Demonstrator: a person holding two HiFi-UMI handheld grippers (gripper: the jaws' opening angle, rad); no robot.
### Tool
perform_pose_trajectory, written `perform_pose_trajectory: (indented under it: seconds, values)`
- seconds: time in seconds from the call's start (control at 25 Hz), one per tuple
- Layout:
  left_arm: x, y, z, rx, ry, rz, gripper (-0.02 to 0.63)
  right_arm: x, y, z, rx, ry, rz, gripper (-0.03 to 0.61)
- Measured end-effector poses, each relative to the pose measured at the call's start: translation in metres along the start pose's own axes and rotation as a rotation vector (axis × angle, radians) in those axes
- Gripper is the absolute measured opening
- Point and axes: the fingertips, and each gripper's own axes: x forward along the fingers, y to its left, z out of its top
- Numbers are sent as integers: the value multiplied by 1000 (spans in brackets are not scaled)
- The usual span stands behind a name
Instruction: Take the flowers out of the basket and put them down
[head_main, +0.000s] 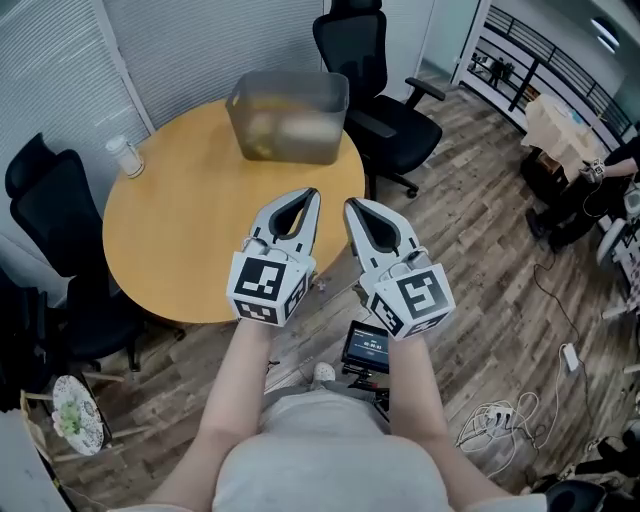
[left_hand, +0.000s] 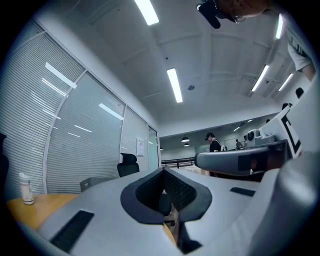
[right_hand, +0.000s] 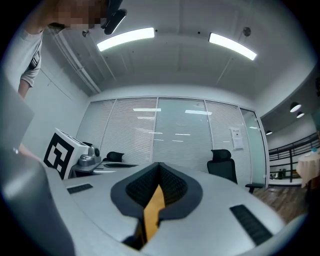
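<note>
On the far side of the round wooden table (head_main: 190, 235) stands the basket (head_main: 290, 88), a translucent grey tub. A pale yellowish mass shows through its wall, probably the flowers (head_main: 283, 132), though it is too blurred to be sure. Nothing that looks like a flower lies on the tabletop, so by my reading none has been taken out yet and the whole task is left.

The left gripper (head_main: 309, 196) and the right gripper (head_main: 352, 206) hang side by side over the near edge of the table, well short of the basket. Both point toward it. Each has its jaws closed together with nothing between them. A small clear bottle (head_main: 126, 157) stands near the table's left edge. The bare wood between it and the basket offers room to set the flowers down.
</note>
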Motion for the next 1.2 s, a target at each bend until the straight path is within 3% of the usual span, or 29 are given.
perform_pose_trajectory:
  seconds: [0.4, 1.2]
  values:
    - [37, 18, -9, 8, 12, 64, 5, 29, -33, -12, -2, 6, 56, 25]
    - [100, 68, -29, -19, 7, 97, 5, 91, -82, -29, -2, -20, 72, 25]
